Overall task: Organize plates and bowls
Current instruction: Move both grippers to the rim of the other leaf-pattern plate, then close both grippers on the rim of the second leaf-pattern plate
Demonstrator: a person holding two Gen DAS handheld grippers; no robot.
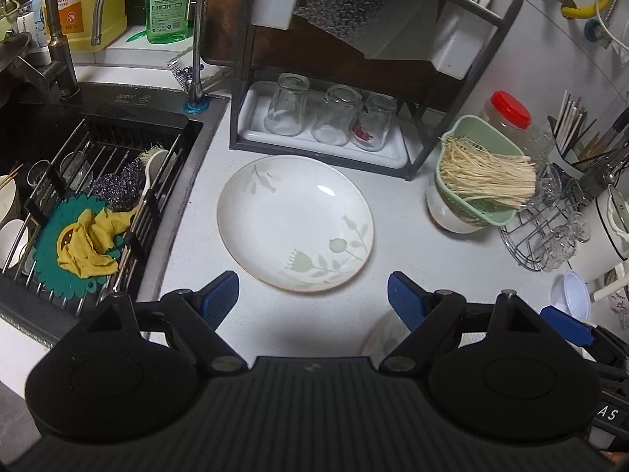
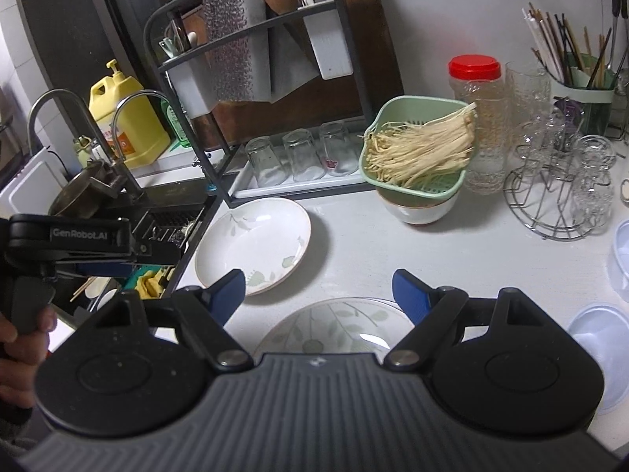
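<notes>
1. Your left gripper [image 1: 313, 290] stands wide open, its blue pads empty, hovering over the white counter [image 1: 393, 204]. Nothing is between the fingers.
2. Just ahead of it lies a shallow white plate [image 1: 295, 223] with a pale leaf pattern, flat on the counter, beside the sink [image 1: 98, 118] and in front of the dark metal rack [image 1: 393, 149].
3. Your right gripper [image 2: 319, 290] is likewise spread wide and holds nothing.
4. Directly below and between its fingers lies a second plate [image 2: 338, 324] with a leaf pattern, flat on the counter, partly hidden by the gripper body. The pads do not touch it as far as can be seen.
5. In the right wrist view the first plate sits to the upper left of the second; they lie near each other but apart.
6. A white bowl [image 2: 416, 208] stands on the counter to the right of the rack, with a green strainer [image 2: 412, 185] of pale enoki mushrooms [image 2: 420, 149] resting on top of it.
7. Three upturned glasses [image 1: 334, 118] stand on the rack's white tray.
8. Your hand [image 2: 19, 338] on the left gripper's handle shows at the left edge of the right wrist view.
</notes>
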